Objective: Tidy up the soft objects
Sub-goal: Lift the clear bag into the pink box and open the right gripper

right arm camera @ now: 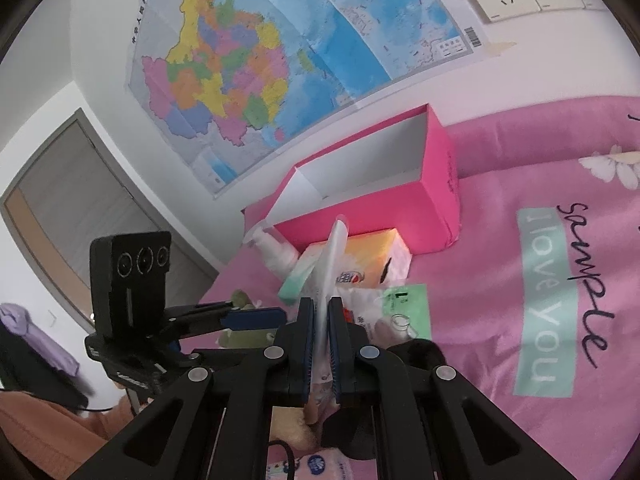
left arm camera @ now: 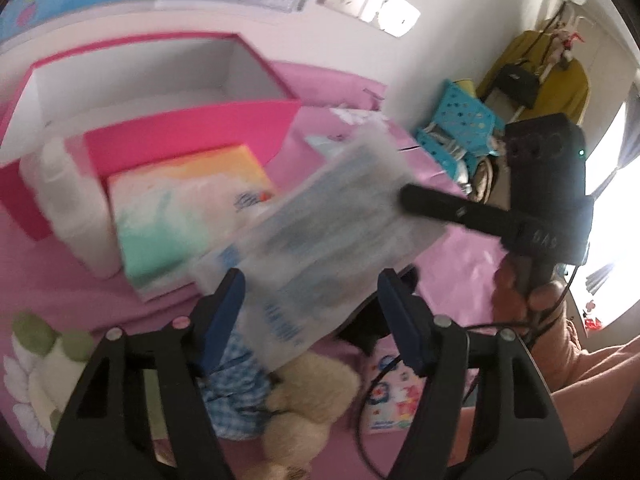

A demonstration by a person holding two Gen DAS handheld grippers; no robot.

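A flat clear plastic packet [left arm camera: 320, 232] with blue print hangs over the pink bed. My right gripper [left arm camera: 412, 198] comes in from the right and is shut on its upper edge. In the right wrist view the packet [right arm camera: 332, 248] stands edge-on, pinched between the blue pads of the right gripper [right arm camera: 320, 302]. My left gripper [left arm camera: 310, 280] is open around the packet's lower end; its left pad sits near the packet's edge and its right pad stands apart. The open pink box [left arm camera: 192, 136] with white inside lies behind.
In front of the box lie a pastel tissue pack [left arm camera: 180, 220] and a white pump bottle [left arm camera: 64, 200]. Below my left gripper are a beige plush in blue check cloth [left arm camera: 312, 392], a green-eared plush [left arm camera: 48, 352] and a wipes pack [left arm camera: 392, 400]. A green packet [right arm camera: 408, 312] lies nearby.
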